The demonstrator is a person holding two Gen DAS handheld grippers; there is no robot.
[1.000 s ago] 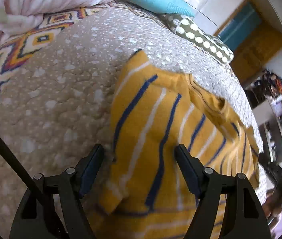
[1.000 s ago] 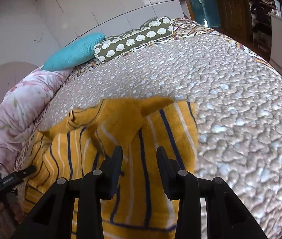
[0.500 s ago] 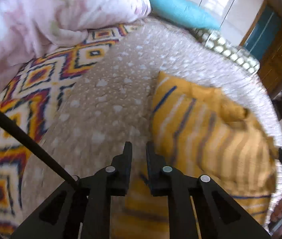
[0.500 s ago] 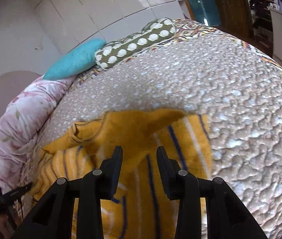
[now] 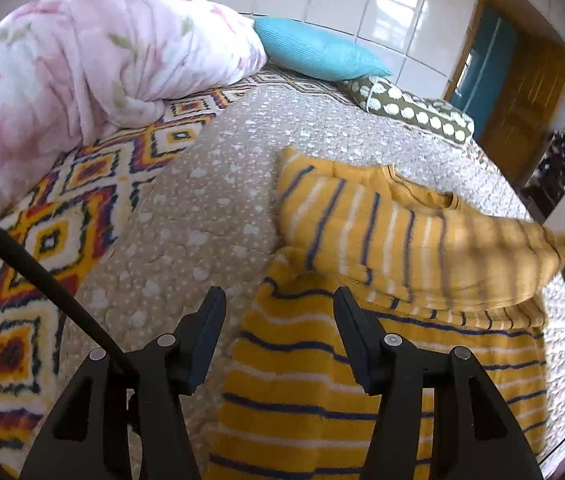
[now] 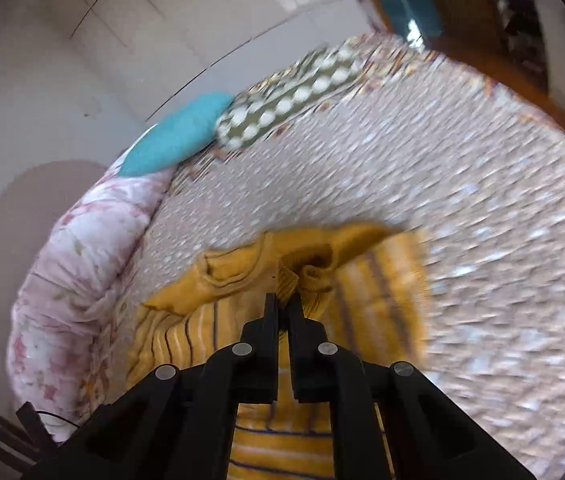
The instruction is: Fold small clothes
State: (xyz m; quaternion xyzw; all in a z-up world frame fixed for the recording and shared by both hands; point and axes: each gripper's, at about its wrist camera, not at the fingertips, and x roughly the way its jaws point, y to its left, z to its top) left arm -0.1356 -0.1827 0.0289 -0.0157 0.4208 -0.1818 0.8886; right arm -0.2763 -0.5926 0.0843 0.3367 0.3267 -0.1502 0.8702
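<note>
Your left tool [image 5: 280,308] hangs with its jaws apart above the near edge of the yellow striped sweater [image 5: 382,360]; they have just been opening, and nothing sits between them but air over the knit and the bed [image 5: 210,208] below. The sweater lies in the lower right of the left wrist view, its body spread flat toward you with blue and white stripes running across, and a sleeve [image 5: 346,224] folded over it so that the stripes there run up and down. The collar shows as a dark-edged curve just above that fold, and the far right part of the garment is lifted and blurred toward the frame's right edge.

Your right tool [image 6: 282,300] is closed, its jaws having just been closing, and they pinch a ribbed yellow edge of the sweater at the centre of the right wrist view. The knit bunches and rises around the tips, with the striped part falling away to the lower left and right of them. That view is smeared by motion, so I cannot tell which edge of the garment you hold.

Beyond the sweater, the pink floral duvet [image 5: 82,64] lies in the upper left, the turquoise pillow [image 5: 314,50] beside it, and the green spotted cushion [image 5: 410,110] to its right.
</note>
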